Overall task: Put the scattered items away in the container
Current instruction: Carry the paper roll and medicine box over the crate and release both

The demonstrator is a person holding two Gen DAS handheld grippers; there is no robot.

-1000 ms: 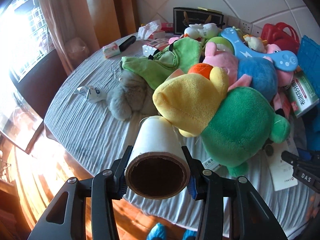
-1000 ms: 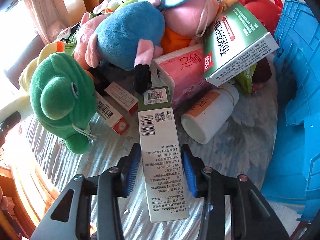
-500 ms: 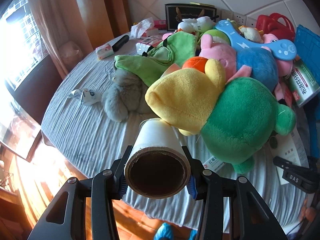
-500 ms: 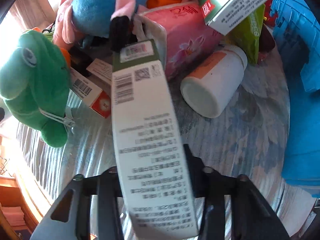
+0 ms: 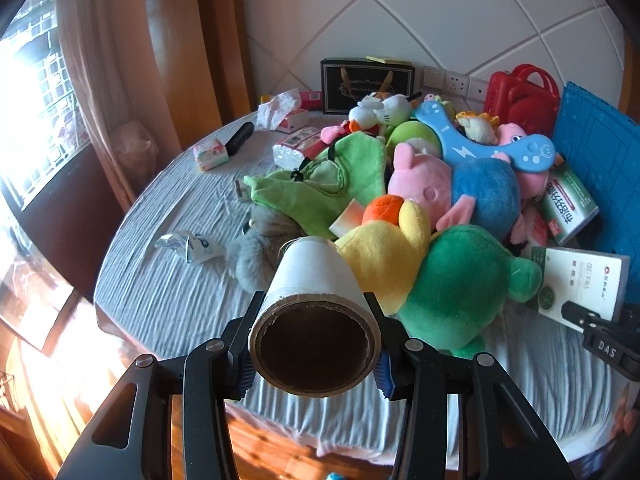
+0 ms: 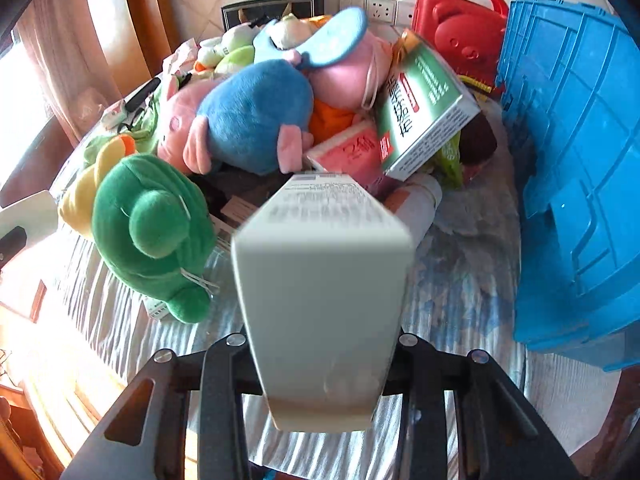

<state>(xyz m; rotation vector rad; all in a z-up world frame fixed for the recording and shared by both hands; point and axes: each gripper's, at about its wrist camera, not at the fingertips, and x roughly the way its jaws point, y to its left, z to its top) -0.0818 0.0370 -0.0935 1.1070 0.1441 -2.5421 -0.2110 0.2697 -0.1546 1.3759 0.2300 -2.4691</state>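
Carton [image 6: 320, 280] and cardboard-cored roll [image 5: 316, 312] are both lifted and each needs carrying over the blue crate's [image 6: 576, 184] wall before release — keep the long carton level so it doesn't swing out of the grip. Right gripper [image 6: 320, 364] is clamped on the carton's near end, the crate lying ahead and to its right. Left gripper [image 5: 312, 360] is closed around the roll, the crate far to its right — past the green plush [image 5: 460, 292].

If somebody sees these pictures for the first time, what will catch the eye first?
Probably the two held things: a white roll fills the left claw, and a long white box fills the right claw. Behind them a bright heap of plush toys covers the table, with a blue crate at its right.
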